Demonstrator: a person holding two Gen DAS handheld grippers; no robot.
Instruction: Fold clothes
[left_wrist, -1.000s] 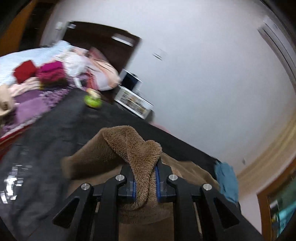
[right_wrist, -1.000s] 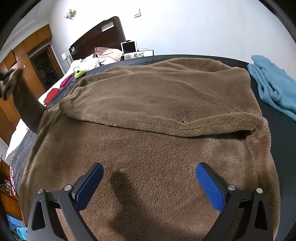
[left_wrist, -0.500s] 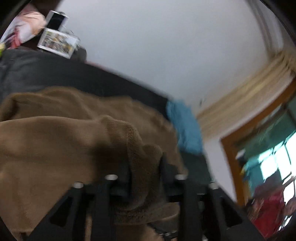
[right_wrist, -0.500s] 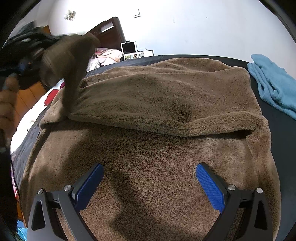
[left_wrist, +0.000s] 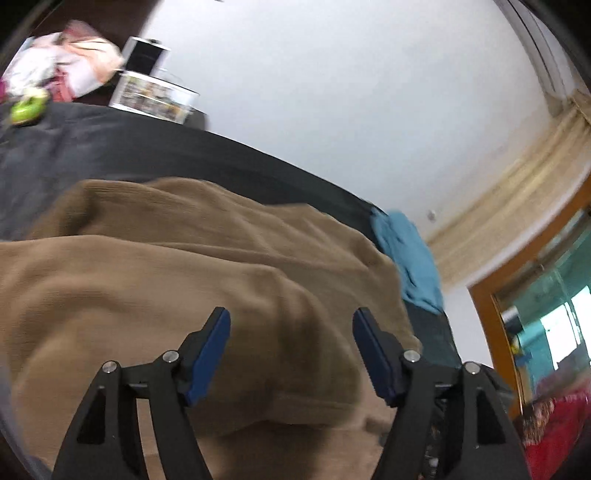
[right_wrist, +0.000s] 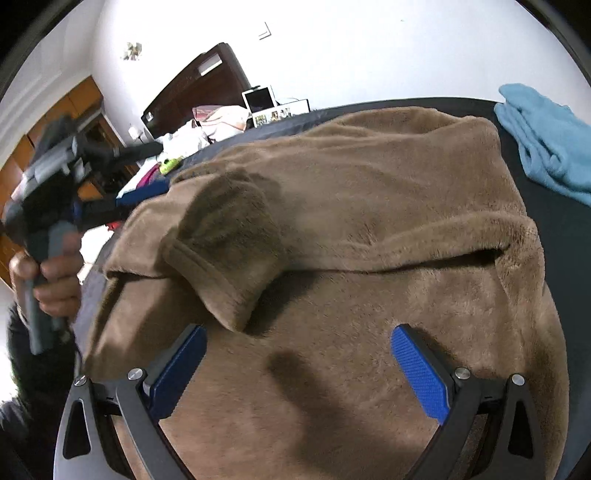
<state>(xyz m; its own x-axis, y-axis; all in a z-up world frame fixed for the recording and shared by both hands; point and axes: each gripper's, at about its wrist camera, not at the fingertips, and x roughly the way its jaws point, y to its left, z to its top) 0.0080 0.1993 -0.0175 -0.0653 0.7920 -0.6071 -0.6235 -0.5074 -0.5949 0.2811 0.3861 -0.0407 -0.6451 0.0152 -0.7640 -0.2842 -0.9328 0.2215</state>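
Observation:
A brown fleece garment (right_wrist: 369, 229) lies spread over the dark bed cover (right_wrist: 576, 258). Its left sleeve (right_wrist: 225, 251) is folded across the body, cuff toward me. My right gripper (right_wrist: 297, 363) hovers open just above the near part of the fleece, nothing between its blue pads. My left gripper (left_wrist: 291, 350) is open too, above the same brown garment (left_wrist: 184, 280) in the left wrist view. In the right wrist view a hand (right_wrist: 48, 277) holds the left gripper's handle at the far left, off the cloth.
A blue towel (right_wrist: 546, 144) lies folded at the far right of the bed; the blue towel (left_wrist: 410, 258) is also in the left view. A green object (left_wrist: 27, 109), pillows (right_wrist: 218, 114) and a dark headboard (right_wrist: 199, 88) are at the far end. Window (left_wrist: 554, 321) right.
My left gripper carried the sleeve rightward across the garment, then opened and let it go. The sleeve now rests on the body. My right gripper stayed open and barely moved.

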